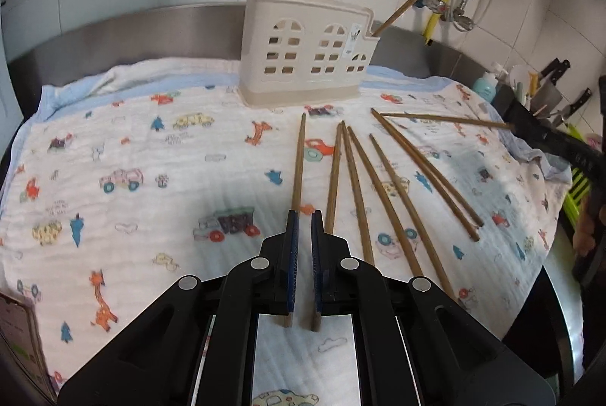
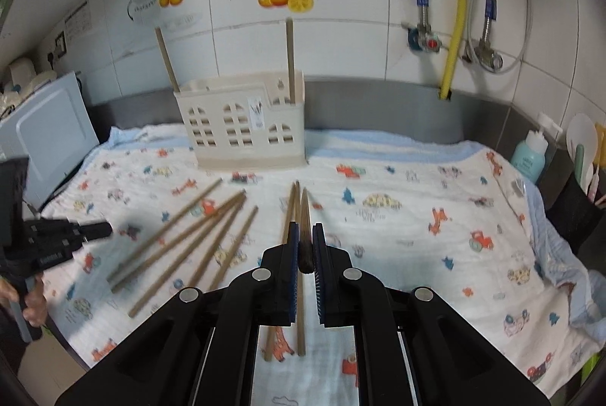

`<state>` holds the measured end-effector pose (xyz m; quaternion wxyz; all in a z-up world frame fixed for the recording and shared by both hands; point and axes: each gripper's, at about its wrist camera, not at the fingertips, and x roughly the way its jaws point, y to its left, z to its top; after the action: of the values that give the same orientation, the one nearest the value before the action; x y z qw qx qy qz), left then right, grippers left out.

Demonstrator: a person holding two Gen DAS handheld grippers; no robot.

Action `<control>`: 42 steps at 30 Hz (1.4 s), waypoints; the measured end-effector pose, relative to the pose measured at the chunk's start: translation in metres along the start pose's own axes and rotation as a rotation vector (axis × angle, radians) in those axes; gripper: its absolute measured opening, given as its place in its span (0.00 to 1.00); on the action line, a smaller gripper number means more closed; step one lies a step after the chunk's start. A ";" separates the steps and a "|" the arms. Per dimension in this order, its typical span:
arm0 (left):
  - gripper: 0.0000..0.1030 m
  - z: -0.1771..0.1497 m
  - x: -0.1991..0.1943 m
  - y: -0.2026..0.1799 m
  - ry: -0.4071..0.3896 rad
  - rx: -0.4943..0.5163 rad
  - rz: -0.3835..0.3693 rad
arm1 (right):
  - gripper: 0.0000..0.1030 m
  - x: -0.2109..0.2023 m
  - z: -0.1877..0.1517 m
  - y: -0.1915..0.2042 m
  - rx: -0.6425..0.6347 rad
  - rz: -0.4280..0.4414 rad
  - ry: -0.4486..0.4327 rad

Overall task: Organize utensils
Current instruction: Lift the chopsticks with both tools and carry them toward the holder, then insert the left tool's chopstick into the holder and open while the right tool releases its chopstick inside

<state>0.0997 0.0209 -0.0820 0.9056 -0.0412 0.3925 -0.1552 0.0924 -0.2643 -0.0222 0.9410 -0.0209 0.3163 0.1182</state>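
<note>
The cream utensil holder stands on the printed cloth against the steel backsplash; two chopsticks already stand in it, one at each end. In front of the holder, loose chopsticks lie fanned on the cloth. The left gripper hangs above the cloth in front of the holder, jaws closed, nothing visibly pinched between them; two chopsticks lie beneath it. The right gripper is closed on a single chopstick, lifted clear of the cloth and pointing toward the holder.
</note>
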 end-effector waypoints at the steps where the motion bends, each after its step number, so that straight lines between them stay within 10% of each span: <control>1: 0.08 -0.002 0.002 0.000 0.005 0.004 0.006 | 0.07 -0.001 0.003 0.001 -0.002 0.006 -0.004; 5: 0.09 -0.013 0.014 0.001 0.043 0.006 0.011 | 0.07 -0.003 0.012 0.007 -0.024 0.008 -0.019; 9: 0.34 -0.020 0.026 0.003 0.065 0.002 0.021 | 0.07 -0.004 0.016 0.011 -0.036 0.014 -0.026; 14: 0.14 -0.024 0.036 0.001 0.088 0.016 0.017 | 0.07 -0.005 0.019 0.013 -0.047 0.013 -0.027; 25: 0.07 -0.027 0.044 -0.007 0.099 0.069 0.108 | 0.07 -0.010 0.030 0.023 -0.079 0.024 -0.047; 42: 0.05 0.047 -0.013 -0.007 -0.078 0.027 0.008 | 0.07 -0.025 0.090 0.031 -0.117 0.093 -0.083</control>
<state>0.1234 0.0157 -0.0397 0.9214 -0.0334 0.3547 -0.1553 0.1194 -0.2289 0.0660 0.9440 -0.0563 0.2702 0.1808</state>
